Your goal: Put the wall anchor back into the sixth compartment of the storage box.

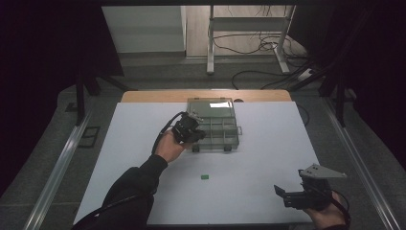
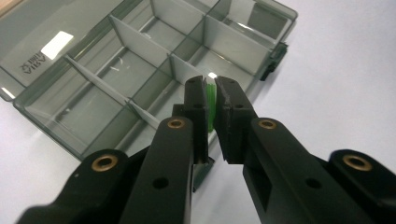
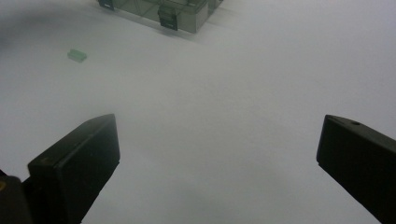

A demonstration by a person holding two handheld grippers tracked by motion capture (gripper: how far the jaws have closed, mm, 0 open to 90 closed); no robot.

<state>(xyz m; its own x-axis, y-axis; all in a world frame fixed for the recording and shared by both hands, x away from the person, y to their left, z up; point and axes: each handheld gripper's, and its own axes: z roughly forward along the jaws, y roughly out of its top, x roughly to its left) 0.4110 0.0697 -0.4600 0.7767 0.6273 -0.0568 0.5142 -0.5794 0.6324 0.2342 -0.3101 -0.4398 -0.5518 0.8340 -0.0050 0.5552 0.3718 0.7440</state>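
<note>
We see a smoky grey see-through plastic organiser box (image 1: pixel 218 125) on the white table top (image 1: pixel 268 158), toward the far side, roughly mid-table. Its lid is swung open to the far side, w/ a bright light patch on it. Inside, thin grey dividers split it into several compartments; every compartment we can see in the left gripper view is bare, nothing lying on the floors. Dark latches sit on the near wall, also visible in the right gripper view at top (image 3: pixel 167 17).

The left gripper (image 1: pixel 189 129) hangs at the box's near-left corner, over the near edge. In its own view the two black jaws are pressed close together, pinching a small bright green flat plastic piece (image 2: pixel 211 105) between the pads. That piece sits above the near compartments, approx. over the middle divider; we can't tell which cell it's over exactly.

A second small green block (image 1: pixel 204 177) lies alone on the table, near of the box, well apart from it; it also shows pale at upper left in the right gripper view (image 3: pixel 76 55).

The right gripper (image 1: pixel 292 196) rests at the near-right corner of the table, jaws spread wide, nothing between them, well apart from box & block.
</note>
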